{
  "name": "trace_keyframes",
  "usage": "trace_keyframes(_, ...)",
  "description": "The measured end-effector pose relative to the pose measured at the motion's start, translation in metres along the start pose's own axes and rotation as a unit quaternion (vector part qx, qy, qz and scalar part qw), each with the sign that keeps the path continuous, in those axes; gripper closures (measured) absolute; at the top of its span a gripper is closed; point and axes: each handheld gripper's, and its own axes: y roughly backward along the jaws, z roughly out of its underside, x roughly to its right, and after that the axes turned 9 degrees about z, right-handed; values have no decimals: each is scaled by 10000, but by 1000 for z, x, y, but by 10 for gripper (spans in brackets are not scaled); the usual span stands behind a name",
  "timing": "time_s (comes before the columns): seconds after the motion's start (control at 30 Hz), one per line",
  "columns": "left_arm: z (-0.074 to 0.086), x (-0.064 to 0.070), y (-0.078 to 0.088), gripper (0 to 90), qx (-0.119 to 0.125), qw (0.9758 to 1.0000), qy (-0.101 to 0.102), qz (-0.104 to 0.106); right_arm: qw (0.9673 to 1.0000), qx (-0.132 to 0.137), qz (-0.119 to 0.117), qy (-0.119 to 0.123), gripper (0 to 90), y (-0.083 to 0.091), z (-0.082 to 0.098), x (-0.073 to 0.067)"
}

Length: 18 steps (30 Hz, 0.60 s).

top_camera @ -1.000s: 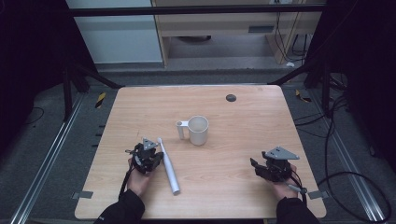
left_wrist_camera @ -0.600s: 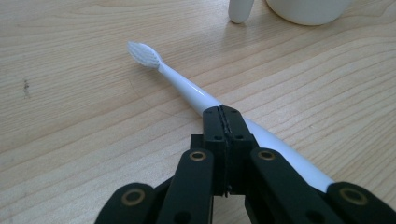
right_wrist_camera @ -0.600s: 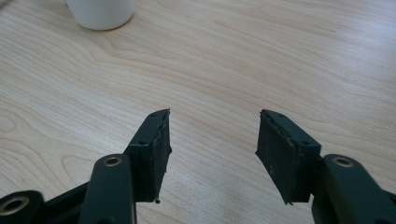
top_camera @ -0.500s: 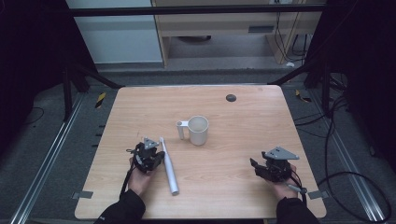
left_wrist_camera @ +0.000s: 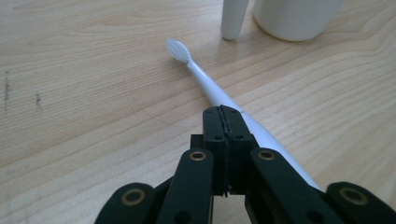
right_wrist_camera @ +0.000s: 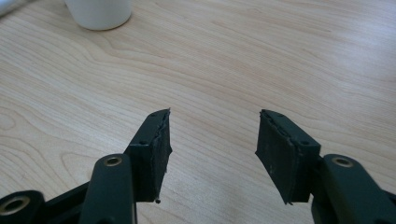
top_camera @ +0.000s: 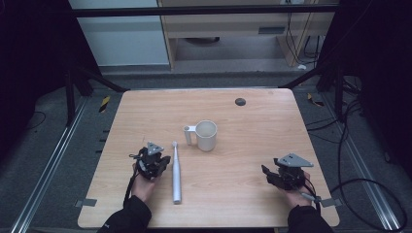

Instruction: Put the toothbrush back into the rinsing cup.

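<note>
Left tongs (left_wrist_camera: 223, 116) are pressed fully together on nothing, just beside, perhaps grazing, one white toothbrush (top_camera: 176, 170) lying flat on the wooden surface (top_camera: 252, 126); right tongs (right_wrist_camera: 212, 140) stand parted and empty, well apart. One white mug (top_camera: 206, 135) stands beyond the brush head

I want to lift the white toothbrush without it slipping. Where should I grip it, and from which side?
Grip the toothbrush on its thick handle, just below the middle, coming straight down from above. It lies flat on the table with nothing beside that stretch; the neck near the mug looks too thin.
</note>
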Motion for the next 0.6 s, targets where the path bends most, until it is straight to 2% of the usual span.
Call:
trace_keyframes(0.1, 2, 5, 9, 888, 41, 9999, -7, 119, 10000, -10, 14, -26, 446, 1, 2, 2)
trace_keyframes(0.13, 5, 11, 17, 888, 64, 9997, -15, 253, 10000, -19, 20, -37, 445, 2, 3, 2)
trace_keyframes(0.17, 5, 11, 17, 888, 64, 9997, -15, 253, 10000, -17, 19, -55, 446, 2, 3, 3)
trace_keyframes(0.3, 11, 28, 23, 888, 17, 9986, -104, 509, 10000, -15, 40, -66, 445, 4, 4, 4)
trace_keyframes(0.47, 21, 50, 20, 888, -245, 9963, -318, 759, 10000, -32, 66, -66, 445, 5, 6, 5)
trace_keyframes(0.6, 30, 61, 18, 888, -496, 9939, -466, 874, 9999, -43, 75, -92, 445, 6, 6, 6)
